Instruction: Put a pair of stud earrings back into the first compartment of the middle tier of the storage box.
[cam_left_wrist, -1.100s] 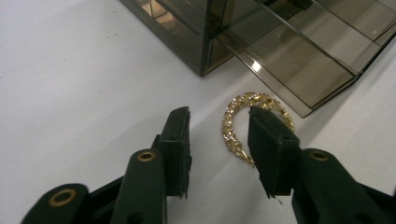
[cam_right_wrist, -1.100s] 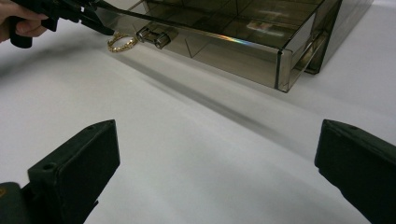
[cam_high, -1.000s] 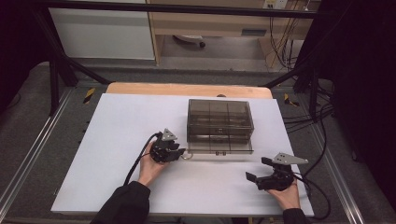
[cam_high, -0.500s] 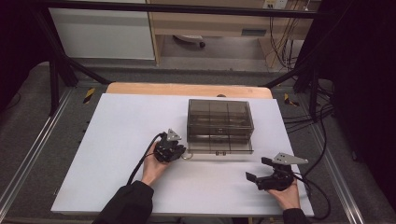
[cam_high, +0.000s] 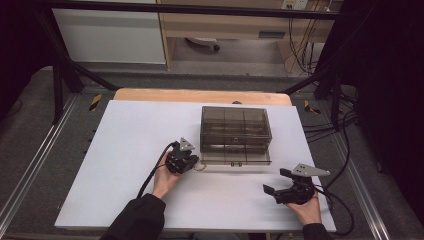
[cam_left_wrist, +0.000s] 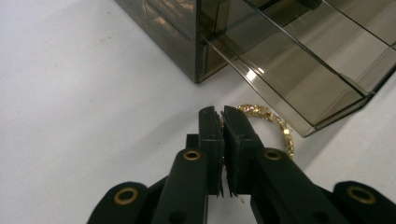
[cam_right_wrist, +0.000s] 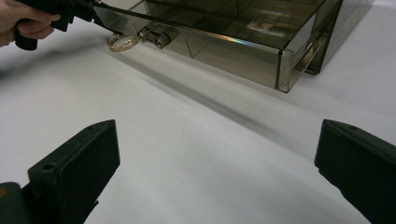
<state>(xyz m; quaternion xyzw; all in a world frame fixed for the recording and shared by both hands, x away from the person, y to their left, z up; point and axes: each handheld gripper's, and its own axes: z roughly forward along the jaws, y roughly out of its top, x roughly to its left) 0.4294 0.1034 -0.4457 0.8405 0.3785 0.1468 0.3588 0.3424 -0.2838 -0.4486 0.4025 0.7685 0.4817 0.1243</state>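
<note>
Gold bracelet (cam_left_wrist: 275, 122) partly hidden behind the closed left tongs (cam_left_wrist: 222, 122).

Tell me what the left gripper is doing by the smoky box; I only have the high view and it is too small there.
Observer: The left gripper is shut on a gold bracelet, pinching its band between the jaws.
Operator: Is the bracelet in the box yet?
Observer: No, it lies on the white table, beside the pulled-out drawer of the box.
Operator: And the right gripper?
Observer: The right gripper is open, jaws wide apart over bare table, holding nothing.
</note>
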